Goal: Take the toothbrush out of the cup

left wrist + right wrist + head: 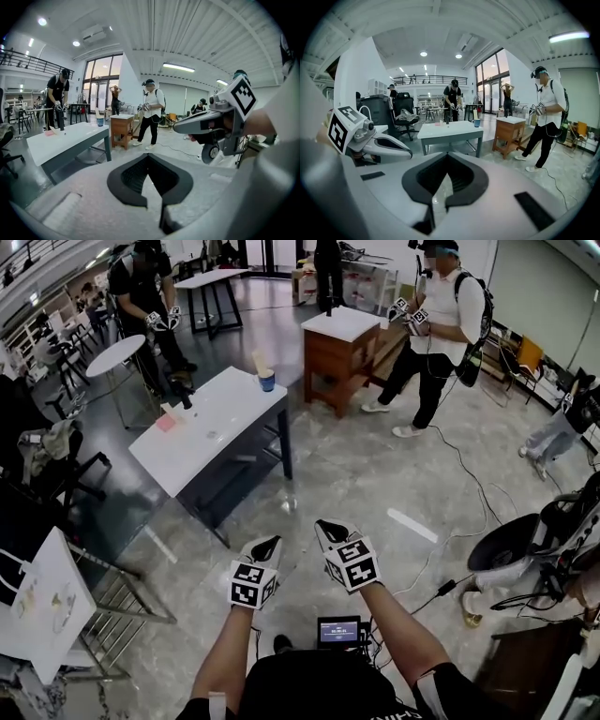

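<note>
A small blue cup (267, 381) stands at the far end of a white table (202, 432), with a pale toothbrush (260, 362) sticking up out of it. The cup (100, 121) also shows small in the left gripper view, and the cup (476, 122) shows on the table's far right corner in the right gripper view. My left gripper (270, 544) and right gripper (325, 527) hang side by side over the floor, well short of the table. Both are shut and hold nothing. The left gripper (148, 156) and right gripper (446, 155) show their tips meeting.
A wooden side table (339, 345) stands beyond the white table, with a person in white (441, 324) beside it. Another person in black (141, 296) stands at the table's far side. A pink item (166, 423) and a dark object (183, 390) lie on the table. Cables cross the floor at right.
</note>
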The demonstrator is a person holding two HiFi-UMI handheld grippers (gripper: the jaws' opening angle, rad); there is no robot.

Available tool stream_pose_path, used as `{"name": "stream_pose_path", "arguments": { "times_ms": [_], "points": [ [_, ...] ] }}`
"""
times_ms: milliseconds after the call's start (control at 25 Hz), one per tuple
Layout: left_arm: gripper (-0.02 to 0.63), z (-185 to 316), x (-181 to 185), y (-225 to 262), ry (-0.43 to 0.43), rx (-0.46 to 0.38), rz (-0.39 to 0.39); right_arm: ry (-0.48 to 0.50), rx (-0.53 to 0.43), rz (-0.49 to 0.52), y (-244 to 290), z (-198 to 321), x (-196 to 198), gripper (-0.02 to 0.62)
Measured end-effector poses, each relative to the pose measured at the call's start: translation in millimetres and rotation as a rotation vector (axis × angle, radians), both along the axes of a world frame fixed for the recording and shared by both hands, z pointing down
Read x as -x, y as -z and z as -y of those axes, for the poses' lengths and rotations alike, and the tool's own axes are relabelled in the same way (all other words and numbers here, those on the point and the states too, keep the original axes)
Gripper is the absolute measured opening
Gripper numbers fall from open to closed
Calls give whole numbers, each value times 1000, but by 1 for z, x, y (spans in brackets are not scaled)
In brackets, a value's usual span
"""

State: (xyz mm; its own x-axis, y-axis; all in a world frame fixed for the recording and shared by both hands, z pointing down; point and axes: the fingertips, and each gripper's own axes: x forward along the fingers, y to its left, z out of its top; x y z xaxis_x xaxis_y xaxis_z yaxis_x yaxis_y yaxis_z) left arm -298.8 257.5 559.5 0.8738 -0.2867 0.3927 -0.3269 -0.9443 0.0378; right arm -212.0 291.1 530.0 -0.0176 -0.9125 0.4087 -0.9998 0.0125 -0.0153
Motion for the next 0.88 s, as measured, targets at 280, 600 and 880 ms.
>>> {"name": "stream_pose_path", "arguments": {
  "times_ms": [280, 600, 880],
  "points": [
    [9, -11, -13, -8, -5, 7, 20, -14, 12, 0, -5, -13, -16, 9],
    [9, -23, -33, -14, 25, 0, 38, 7, 22, 17, -13, -26, -39, 9],
    [9, -25, -41, -25, 62, 23, 37, 33, 39, 33, -26, -26, -54, 9]
  ]
}}
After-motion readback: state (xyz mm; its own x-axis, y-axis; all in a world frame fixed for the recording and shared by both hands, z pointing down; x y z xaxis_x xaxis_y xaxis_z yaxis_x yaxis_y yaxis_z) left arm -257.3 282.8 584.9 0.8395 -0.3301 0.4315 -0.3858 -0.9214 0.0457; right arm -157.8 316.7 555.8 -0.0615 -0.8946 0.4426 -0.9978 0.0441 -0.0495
